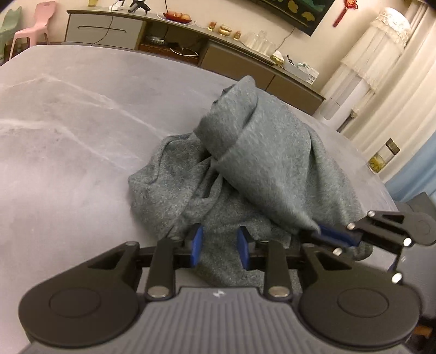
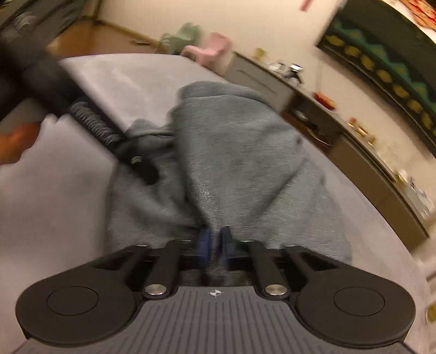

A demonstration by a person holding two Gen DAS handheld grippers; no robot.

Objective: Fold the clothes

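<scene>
A grey fleece garment [image 1: 256,163] lies bunched on the grey table [image 1: 68,122]. My left gripper [image 1: 220,246] is open, its blue pads either side of the garment's near edge, nothing gripped. My right gripper [image 1: 327,235] comes in from the right in the left wrist view, shut on a fold of the garment and lifting it. In the right wrist view the right gripper [image 2: 215,245] is pinched on the garment [image 2: 234,147], which rises in a ridge ahead. The left gripper's body [image 2: 90,119] shows at upper left there, resting against the cloth.
A long low sideboard [image 1: 218,54] with fruit, ornaments and glassware runs behind the table. Pink and green chairs [image 1: 30,24] stand at far left. White curtains [image 1: 381,68] and a jar [image 1: 381,158] are at right. The table's far right edge [image 1: 368,163] is close to the garment.
</scene>
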